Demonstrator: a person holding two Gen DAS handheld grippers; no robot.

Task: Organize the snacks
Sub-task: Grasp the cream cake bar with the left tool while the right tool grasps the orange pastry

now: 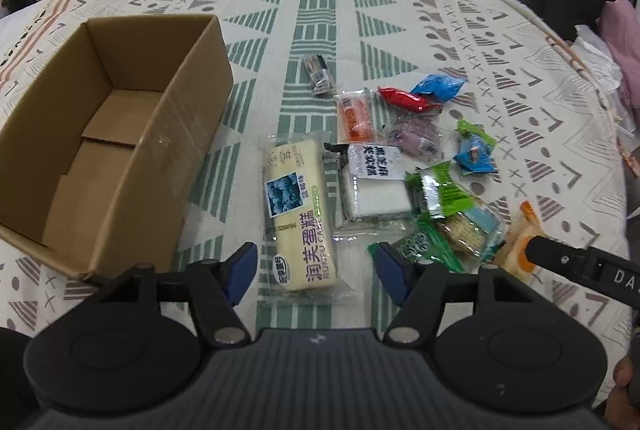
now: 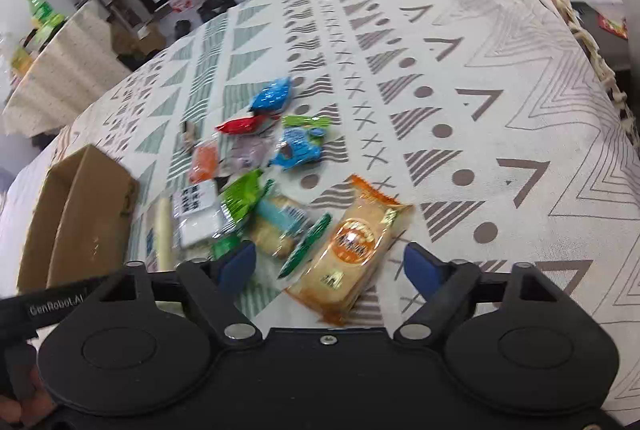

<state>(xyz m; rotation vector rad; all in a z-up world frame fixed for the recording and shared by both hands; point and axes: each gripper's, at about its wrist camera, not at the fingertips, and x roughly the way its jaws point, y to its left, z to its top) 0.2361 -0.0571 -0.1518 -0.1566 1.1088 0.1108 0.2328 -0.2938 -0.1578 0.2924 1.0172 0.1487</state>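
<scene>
Cardboard filled the left of my left wrist view — an open brown box (image 1: pixel 116 134) with nothing inside it, standing on the patterned tablecloth (image 1: pixel 320 10). I had the left gripper (image 1: pixel 316 272) low over the near end of a long cream cake pack (image 1: pixel 300 214), its blue-padded jaws spread wide on either side of the wrapper and touching nothing. Just right of that pack lay a white rice-cake packet (image 1: pixel 372 186), and beyond it an orange sachet (image 1: pixel 354 114), a red candy (image 1: pixel 404 98), a blue candy (image 1: pixel 438 84) and a purplish wrapper (image 1: pixel 414 134). A small dark packet (image 1: pixel 319 74) sat apart, farther out. Green-wrapped crackers (image 1: pixel 448 214) were heaped at the near right.

From the right wrist view, the right gripper (image 2: pixel 330 266) hovered with its jaws equally wide apart — an orange-labelled biscuit pack (image 2: pixel 352 246) lay between them on the cloth, ungripped. A blue-and-green snack (image 2: pixel 298 146) rested farther off, and the box (image 2: pixel 80 214) showed at the far left, well away from the pile.
</scene>
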